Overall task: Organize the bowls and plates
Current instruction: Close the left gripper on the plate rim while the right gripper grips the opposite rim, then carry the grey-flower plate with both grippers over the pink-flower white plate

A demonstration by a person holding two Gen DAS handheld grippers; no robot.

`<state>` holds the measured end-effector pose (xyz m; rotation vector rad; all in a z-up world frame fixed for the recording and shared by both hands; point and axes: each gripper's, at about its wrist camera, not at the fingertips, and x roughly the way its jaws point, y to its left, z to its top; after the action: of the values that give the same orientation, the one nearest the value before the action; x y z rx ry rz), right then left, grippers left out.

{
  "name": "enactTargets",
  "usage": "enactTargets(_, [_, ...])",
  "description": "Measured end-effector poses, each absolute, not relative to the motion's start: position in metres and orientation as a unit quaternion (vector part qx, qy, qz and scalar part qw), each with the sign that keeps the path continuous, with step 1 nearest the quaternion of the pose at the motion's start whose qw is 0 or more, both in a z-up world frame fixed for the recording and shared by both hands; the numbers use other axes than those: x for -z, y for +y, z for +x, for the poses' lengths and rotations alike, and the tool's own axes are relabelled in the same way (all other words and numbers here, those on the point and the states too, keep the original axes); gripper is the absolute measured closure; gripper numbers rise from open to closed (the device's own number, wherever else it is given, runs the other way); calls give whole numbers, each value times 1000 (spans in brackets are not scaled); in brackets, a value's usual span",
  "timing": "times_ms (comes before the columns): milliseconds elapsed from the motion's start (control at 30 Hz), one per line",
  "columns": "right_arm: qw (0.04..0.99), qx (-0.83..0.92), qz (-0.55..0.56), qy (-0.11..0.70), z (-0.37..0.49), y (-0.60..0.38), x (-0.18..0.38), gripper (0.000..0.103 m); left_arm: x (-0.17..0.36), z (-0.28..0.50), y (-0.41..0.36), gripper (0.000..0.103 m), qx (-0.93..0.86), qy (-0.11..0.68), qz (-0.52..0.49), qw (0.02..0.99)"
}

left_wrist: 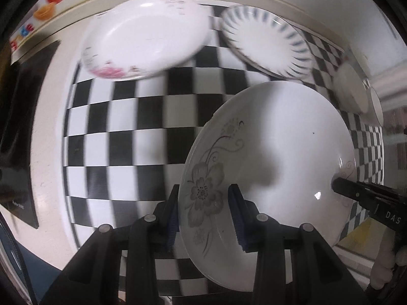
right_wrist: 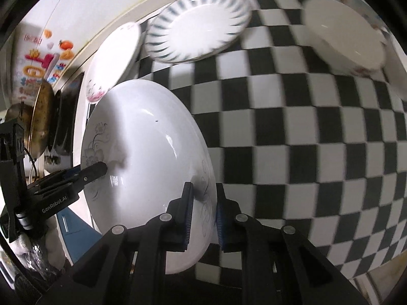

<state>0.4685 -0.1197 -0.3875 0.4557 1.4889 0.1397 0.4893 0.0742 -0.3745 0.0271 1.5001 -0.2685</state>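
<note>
Both grippers' fingers pinch opposite rims of a tilted flowered plate (right_wrist: 150, 152) above the checkered surface (right_wrist: 292, 152); the right gripper (right_wrist: 203, 216) is closing.

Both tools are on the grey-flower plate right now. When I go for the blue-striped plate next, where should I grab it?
Take the blue-striped plate by its flared rim, probably the near edge facing the open checkered cloth. The rim lifts off the cloth enough for a finger beneath. Avoid the side toward the pink-flower plate, which crowds it.

Checkered cloth (left_wrist: 122, 132) on table. Floral plate (left_wrist: 274, 137) raised above it, near edge, gripped at opposite rims. Behind: pink-flower plate (left_wrist: 145, 35) left, striped plate (left_wrist: 264, 40) beside it, bowl (right_wrist: 346, 35) far right.
</note>
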Motion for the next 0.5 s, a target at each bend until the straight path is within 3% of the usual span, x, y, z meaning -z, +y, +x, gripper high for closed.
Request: enactTargets(500, [693,-34,226,684,435,-189,419,85,422,481,-5,69,129,713,42,688])
